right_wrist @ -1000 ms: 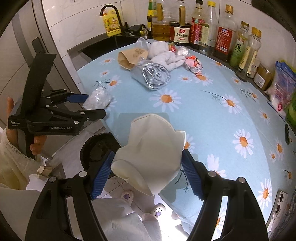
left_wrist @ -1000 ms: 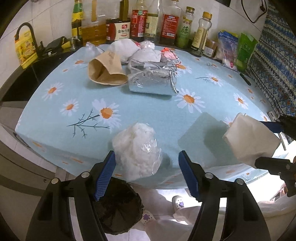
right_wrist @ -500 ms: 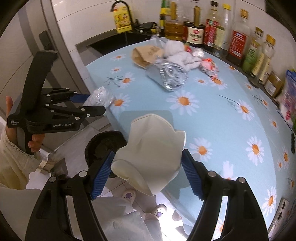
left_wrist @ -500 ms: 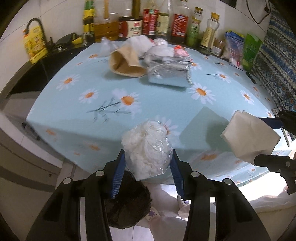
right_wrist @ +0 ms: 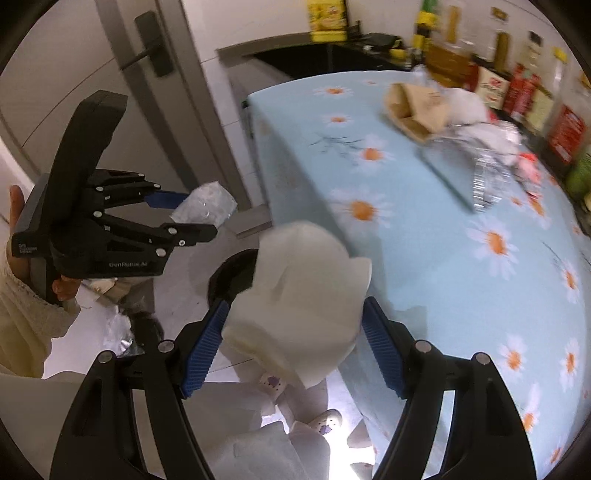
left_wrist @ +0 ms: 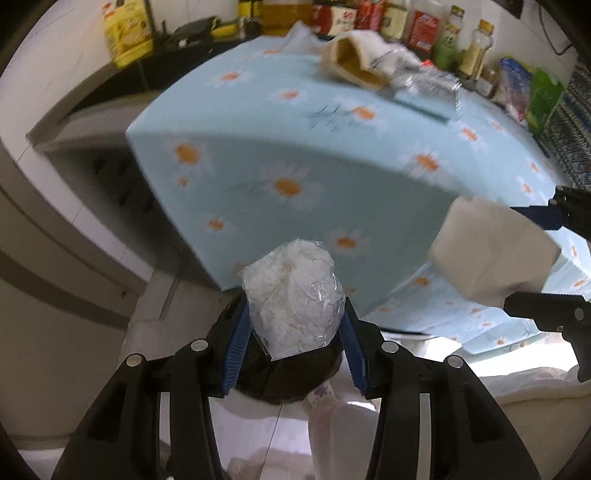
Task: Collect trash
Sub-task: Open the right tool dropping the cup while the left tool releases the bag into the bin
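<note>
My left gripper (left_wrist: 293,338) is shut on a clear plastic bag of white crumpled stuff (left_wrist: 293,295), held off the table's edge above a black trash bin (left_wrist: 291,376) on the floor. My right gripper (right_wrist: 293,341) is shut on a white paper bag (right_wrist: 299,295), also over the bin (right_wrist: 229,273). In the right wrist view the left gripper (right_wrist: 192,214) with its plastic bag (right_wrist: 205,203) hangs to the left. In the left wrist view the white paper bag (left_wrist: 491,251) shows at the right. A brown paper bag (left_wrist: 351,61) and a crumpled foil bag (left_wrist: 428,86) lie far back on the table.
The table wears a light blue daisy cloth (left_wrist: 295,155). Bottles and jars (left_wrist: 417,22) line the wall behind it. A yellow bottle (left_wrist: 127,35) stands by a dark sink. A door with a handle (right_wrist: 151,44) is at the left. Scraps (right_wrist: 118,332) lie on the floor.
The left gripper closed on the plastic bag and carried it off the table toward the bin. The right gripper moved the same way with the white paper bag.
</note>
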A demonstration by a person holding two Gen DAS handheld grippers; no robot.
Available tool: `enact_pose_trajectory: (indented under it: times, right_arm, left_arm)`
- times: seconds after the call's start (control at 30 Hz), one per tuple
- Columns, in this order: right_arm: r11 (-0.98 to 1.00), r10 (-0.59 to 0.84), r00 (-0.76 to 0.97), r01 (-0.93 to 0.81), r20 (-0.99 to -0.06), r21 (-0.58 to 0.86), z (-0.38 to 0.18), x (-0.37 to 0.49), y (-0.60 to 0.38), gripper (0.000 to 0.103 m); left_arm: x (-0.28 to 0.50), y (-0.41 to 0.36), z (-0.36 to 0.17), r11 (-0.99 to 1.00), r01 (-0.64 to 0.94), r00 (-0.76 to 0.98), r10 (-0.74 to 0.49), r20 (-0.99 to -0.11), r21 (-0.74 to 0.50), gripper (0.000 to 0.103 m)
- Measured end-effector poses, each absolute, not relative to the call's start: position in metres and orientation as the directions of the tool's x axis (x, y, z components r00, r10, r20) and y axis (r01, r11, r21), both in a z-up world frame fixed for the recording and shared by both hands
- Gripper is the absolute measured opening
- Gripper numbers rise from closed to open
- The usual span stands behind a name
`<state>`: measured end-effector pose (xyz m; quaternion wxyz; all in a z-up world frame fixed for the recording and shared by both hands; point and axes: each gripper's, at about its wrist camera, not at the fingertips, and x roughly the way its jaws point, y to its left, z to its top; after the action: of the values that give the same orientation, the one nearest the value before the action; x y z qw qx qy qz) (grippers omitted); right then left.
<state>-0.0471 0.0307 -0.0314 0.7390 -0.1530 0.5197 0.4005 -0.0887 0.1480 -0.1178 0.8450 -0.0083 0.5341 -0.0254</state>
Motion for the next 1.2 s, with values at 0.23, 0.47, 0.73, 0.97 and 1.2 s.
enact_pose_trajectory:
  times: [0.23, 0.47, 0.73, 0.97, 1.2]
  right_arm:
    - [0.547, 0.427, 0.046, -0.808, -0.903, 0.217, -0.076, -0.052, 0.079, 0.071]
    - [0.518, 0.406, -0.03, -0.816, -0.913, 0.257, -0.143, -0.048, 0.121, 0.071]
    - [0.501, 0.39, -0.051, -0.826, -0.919, 0.259, -0.199, -0.033, 0.138, 0.071]
    - [0.519, 0.371, -0.029, -0.822, -0.928, 0.234, -0.198, -0.032, 0.135, 0.071]
    - [0.522, 0.371, -0.022, -0.821, -0.928, 0.229, -0.191, -0.037, 0.132, 0.071]
  left_arm:
    - [-0.098, 0.176, -0.151, 0.999, 0.02, 0.353, -0.053, -0.934, -0.05, 0.045]
    - [-0.091, 0.197, -0.207, 0.998, 0.035, 0.257, -0.061, -0.965, -0.053, 0.045]
    - [-0.082, 0.204, -0.252, 0.997, 0.05, 0.217, -0.076, -0.973, -0.067, 0.063]
    - [-0.084, 0.21, -0.266, 0.994, 0.045, 0.17, -0.107, -0.98, -0.101, 0.063]
    - [-0.088, 0.215, -0.259, 0.995, 0.03, 0.182, -0.102, -0.978, -0.098, 0.064]
